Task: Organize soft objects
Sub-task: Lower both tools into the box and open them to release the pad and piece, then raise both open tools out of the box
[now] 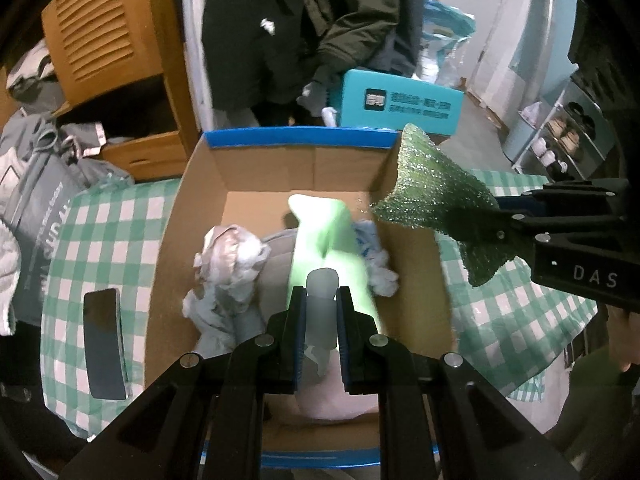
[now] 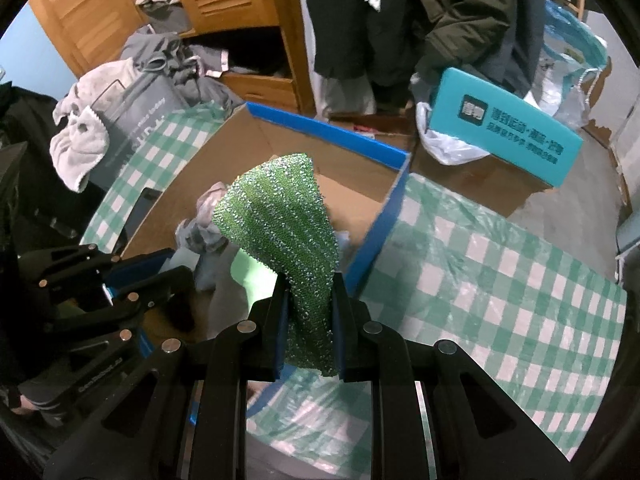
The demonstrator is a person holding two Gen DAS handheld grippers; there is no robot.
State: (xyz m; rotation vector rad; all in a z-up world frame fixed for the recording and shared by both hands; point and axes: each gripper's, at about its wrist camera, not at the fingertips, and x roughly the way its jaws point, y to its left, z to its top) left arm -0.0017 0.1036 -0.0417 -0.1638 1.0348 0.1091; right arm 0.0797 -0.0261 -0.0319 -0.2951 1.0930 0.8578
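An open cardboard box (image 1: pixel 300 138) with a blue taped rim stands on a green checked tablecloth (image 1: pixel 120 216). Inside lie a light green cloth (image 1: pixel 320 220), a crumpled whitish bag (image 1: pixel 228 252) and grey and pink soft pieces. Over the box interior my left gripper (image 1: pixel 322 292) is shut on a pale whitish soft piece (image 1: pixel 322 280), which is blurred. My right gripper (image 2: pixel 310 284) is shut on a green sparkly mesh cloth (image 2: pixel 280 208) that sticks up from the jaws above the box's right wall. The left wrist view shows that cloth (image 1: pixel 432 184) at the right rim.
A black phone (image 1: pixel 102 340) lies on the tablecloth left of the box. A teal carton (image 1: pixel 400 104) stands behind it, and dark jackets (image 1: pixel 280 20) hang beyond. A wooden cabinet (image 1: pixel 104 32) and a grey bag (image 2: pixel 132 128) with clothes crowd the left.
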